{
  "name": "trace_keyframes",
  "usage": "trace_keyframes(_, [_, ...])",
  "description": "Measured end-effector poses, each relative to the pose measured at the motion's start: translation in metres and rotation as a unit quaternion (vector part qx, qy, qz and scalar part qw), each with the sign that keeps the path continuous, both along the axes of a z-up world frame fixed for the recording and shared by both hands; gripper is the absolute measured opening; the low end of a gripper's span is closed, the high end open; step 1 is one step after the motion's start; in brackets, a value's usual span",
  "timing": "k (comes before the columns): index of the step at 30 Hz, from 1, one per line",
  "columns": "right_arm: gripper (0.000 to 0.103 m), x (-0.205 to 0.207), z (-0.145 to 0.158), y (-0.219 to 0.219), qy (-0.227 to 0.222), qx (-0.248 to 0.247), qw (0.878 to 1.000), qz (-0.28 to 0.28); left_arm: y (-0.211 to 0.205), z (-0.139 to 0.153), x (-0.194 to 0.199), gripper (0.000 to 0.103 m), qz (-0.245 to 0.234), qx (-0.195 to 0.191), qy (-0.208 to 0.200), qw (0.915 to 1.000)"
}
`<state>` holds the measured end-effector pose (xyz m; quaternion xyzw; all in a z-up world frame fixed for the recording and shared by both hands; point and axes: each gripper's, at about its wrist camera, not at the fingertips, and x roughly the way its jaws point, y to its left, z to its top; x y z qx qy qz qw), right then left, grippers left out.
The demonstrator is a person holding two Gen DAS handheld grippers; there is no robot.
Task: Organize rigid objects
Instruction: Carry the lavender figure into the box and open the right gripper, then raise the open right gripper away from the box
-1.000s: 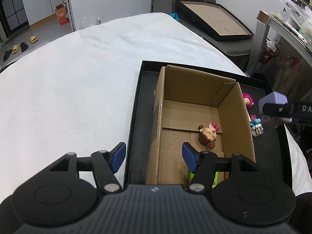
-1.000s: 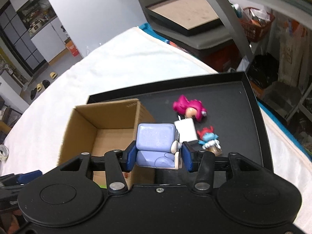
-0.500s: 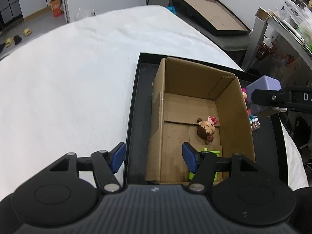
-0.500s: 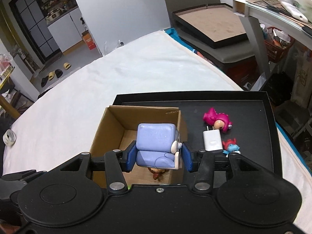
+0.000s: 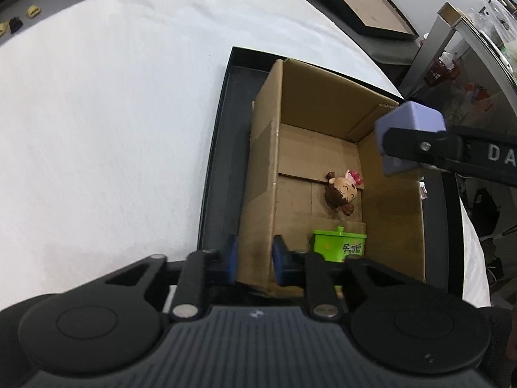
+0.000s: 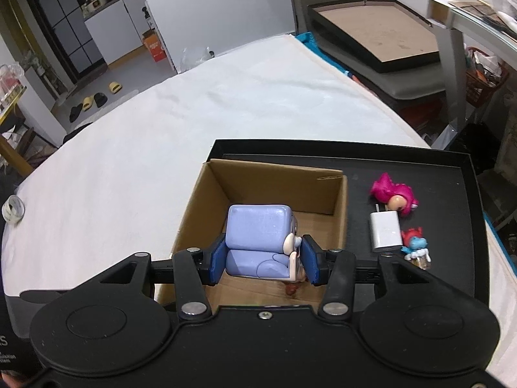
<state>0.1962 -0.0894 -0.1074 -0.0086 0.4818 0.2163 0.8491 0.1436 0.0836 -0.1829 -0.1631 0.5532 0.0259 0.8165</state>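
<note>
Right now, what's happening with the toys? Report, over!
Left tool shut on cardboard box wall. Right tool shut on lavender block toy, above the open box. Nothing blocking the drop.

**Background clutter**

We see a white sheet (image 6: 181,135) over the surface, a tape roll (image 6: 13,209) at its left edge, slippers (image 6: 93,100) on the floor, an orange carton (image 6: 155,46), and a framed board (image 6: 378,29) leaning at right.
</note>
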Motion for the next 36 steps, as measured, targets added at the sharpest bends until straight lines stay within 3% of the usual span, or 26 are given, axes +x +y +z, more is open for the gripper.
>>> trace_keyframes(14, [0.048,0.015,-0.001,0.046,-0.009,-0.023,1.0,0.018,0.011,-0.006,0.001,0.013,-0.014,-0.036,-0.002,0.9992])
trace_keyframes(15, [0.049,0.015,0.002,0.049,-0.017,-0.016,1.0,0.02,0.011,-0.006,0.001,0.013,-0.016,-0.037,-0.002,0.9992])
trace_keyframes(17, [0.064,0.016,0.006,0.053,-0.024,-0.018,0.999,0.012,0.011,-0.006,0.0,0.013,-0.019,-0.038,-0.004,0.9991])
trace_keyframes(22, [0.065,0.013,0.005,0.051,-0.017,-0.017,1.0,0.0,0.015,-0.01,0.0,0.013,-0.017,-0.051,-0.004,0.9985])
trace_keyframes(36, [0.066,0.006,0.002,0.027,-0.007,-0.03,0.999,-0.032,0.012,-0.009,-0.003,0.013,-0.025,-0.045,-0.011,0.9986])
